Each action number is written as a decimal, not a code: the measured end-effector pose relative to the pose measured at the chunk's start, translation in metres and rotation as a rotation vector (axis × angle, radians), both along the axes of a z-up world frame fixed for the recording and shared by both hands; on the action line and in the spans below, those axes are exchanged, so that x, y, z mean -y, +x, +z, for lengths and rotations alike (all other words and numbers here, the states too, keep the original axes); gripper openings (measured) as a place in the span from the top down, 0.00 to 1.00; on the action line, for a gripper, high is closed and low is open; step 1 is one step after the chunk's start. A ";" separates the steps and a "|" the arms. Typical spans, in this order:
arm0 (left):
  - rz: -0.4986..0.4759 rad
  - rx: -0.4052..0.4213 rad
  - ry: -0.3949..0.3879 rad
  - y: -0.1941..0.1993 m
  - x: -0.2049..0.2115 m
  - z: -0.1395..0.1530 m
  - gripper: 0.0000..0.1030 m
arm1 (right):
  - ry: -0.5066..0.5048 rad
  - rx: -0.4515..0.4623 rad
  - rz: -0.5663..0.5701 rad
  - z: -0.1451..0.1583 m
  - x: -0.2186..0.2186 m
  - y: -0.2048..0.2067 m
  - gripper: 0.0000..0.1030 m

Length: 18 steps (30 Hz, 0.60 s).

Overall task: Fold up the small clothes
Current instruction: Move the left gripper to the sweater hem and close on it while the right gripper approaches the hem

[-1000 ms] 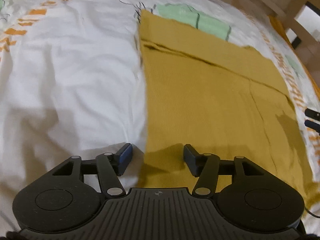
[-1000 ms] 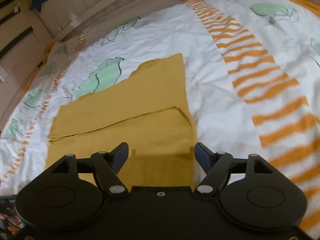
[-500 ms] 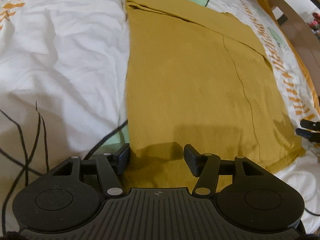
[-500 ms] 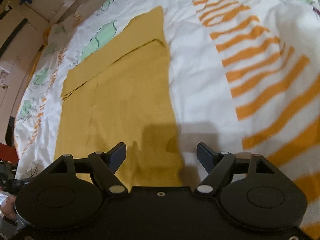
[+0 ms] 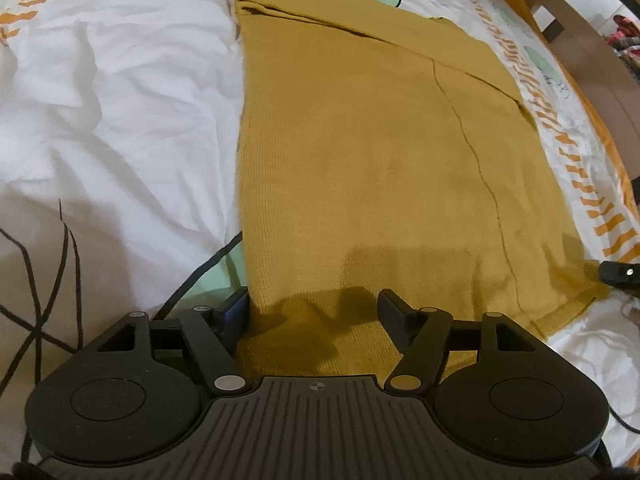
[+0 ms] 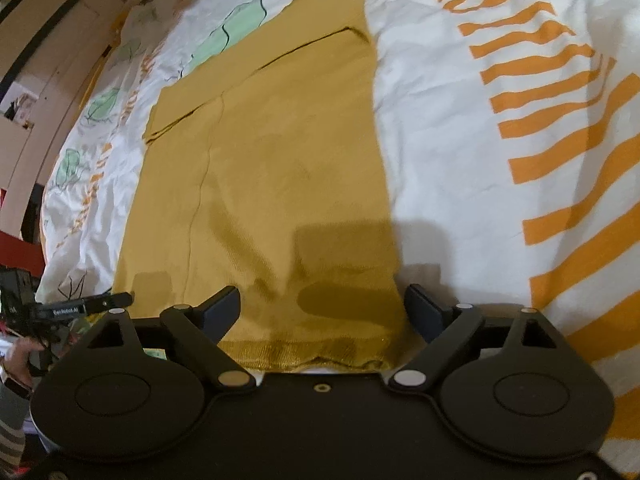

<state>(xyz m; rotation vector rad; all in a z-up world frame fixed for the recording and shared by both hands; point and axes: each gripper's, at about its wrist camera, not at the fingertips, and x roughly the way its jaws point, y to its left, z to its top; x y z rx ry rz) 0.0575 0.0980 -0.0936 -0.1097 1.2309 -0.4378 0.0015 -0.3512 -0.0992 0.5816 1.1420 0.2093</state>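
Mustard knit garment, folded, flat on bedspread

The garment is mustard yellow all over, with thin dark lines where its folds run. The bed sheet under it is white, with rows of orange stripes, light green patches and thin black scribble lines. The left gripper is black with dark blue pads. The right gripper is black with dark blue pads too.
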 end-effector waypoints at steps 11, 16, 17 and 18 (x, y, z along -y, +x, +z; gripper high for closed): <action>-0.050 -0.010 -0.005 -0.015 0.002 0.004 0.36 | 0.012 -0.009 0.038 0.000 -0.005 -0.003 0.11; 0.006 0.017 0.003 -0.017 -0.001 0.006 0.52 | 0.026 -0.014 0.047 0.002 -0.005 -0.005 0.11; 0.030 0.029 0.012 -0.019 -0.002 0.007 0.55 | 0.031 -0.015 0.045 0.002 -0.005 -0.006 0.12; 0.050 0.040 0.014 -0.020 -0.005 0.009 0.59 | 0.035 -0.016 0.043 0.003 -0.005 -0.006 0.12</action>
